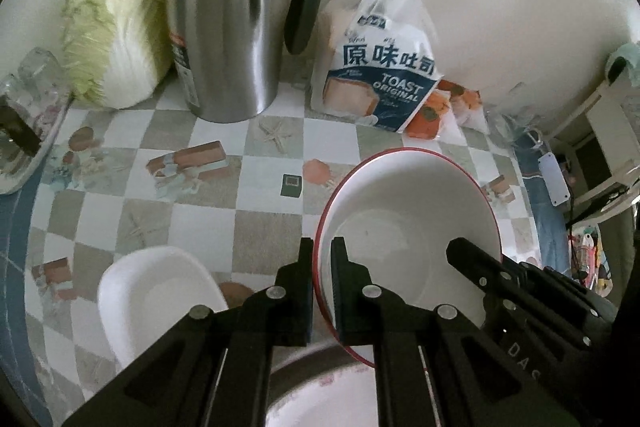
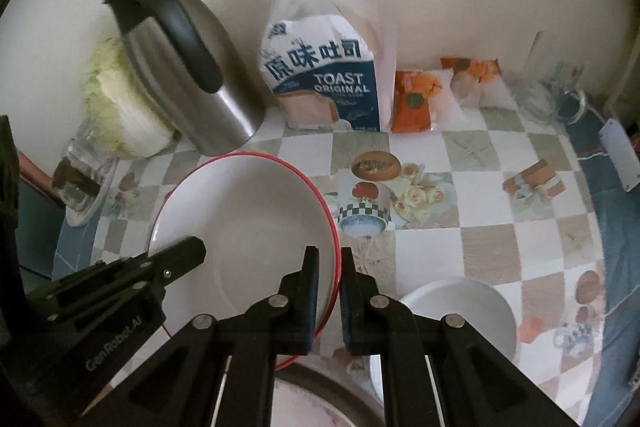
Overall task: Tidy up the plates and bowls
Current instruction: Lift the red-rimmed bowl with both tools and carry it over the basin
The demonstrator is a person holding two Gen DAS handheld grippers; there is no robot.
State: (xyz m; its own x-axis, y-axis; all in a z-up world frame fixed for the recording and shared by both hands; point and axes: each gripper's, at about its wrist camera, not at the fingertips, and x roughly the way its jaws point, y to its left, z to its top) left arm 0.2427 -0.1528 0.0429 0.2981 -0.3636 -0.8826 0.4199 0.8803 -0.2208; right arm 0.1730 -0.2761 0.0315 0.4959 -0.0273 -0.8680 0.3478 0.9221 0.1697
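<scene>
Red-rimmed white plate (image 1: 404,211) fills the lower right of the left wrist view, tilted above the checkered patterned tablecloth (image 1: 208,203). The left gripper (image 1: 321,247) is clamped on its left edge, one finger on each side of the red rim. At the plate's right edge the black fingers of the right gripper (image 1: 460,247) reach in. A plain white shallow bowl (image 1: 156,295) sits on the cloth to the lower left. Behind stand a brushed steel jug with a black handle (image 1: 232,27), a pale green napa cabbage (image 1: 112,27) and a clear bag of toast bread (image 1: 380,83). A rounded dish with a pink pattern (image 1: 320,399) shows partly below the fingers.

From the right wrist view, the same plate (image 2: 248,219) lies left of centre, its right edge pinched between the right gripper's (image 2: 330,255) fingers. The left gripper (image 2: 192,247) meets the opposite edge. Another white bowl (image 2: 460,311) rests on the cloth at lower right, and orange snack packets (image 2: 416,99) lie beside the bread bag (image 2: 324,75).
</scene>
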